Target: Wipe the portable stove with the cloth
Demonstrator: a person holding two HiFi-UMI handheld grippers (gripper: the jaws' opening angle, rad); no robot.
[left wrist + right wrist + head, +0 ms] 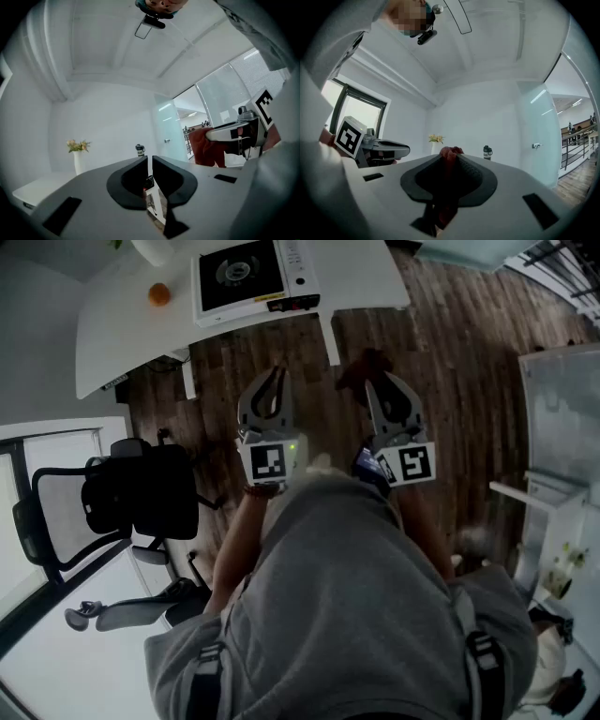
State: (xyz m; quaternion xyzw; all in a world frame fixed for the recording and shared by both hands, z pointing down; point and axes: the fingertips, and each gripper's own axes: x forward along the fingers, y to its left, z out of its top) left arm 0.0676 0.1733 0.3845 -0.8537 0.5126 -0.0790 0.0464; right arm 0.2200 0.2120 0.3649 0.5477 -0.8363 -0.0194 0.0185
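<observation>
The portable stove (253, 277), black on top with a white body, lies on the white table (375, 277) at the top of the head view, well ahead of both grippers. My right gripper (375, 382) is shut on a dark red cloth (361, 367), which bunches out past its tips. In the right gripper view the cloth (449, 161) fills the gap between the jaws of that gripper (450, 157). My left gripper (275, 373) is shut and empty, level beside the right one; in its own view the left gripper (150, 160) has the jaws nearly touching.
An orange (159, 294) sits on the table left of the stove. A black office chair (131, 493) stands at the left on the wooden floor (450, 381). White shelving (553, 521) is at the right. A vase of flowers (436, 140) and a bottle (487, 151) stand on the table.
</observation>
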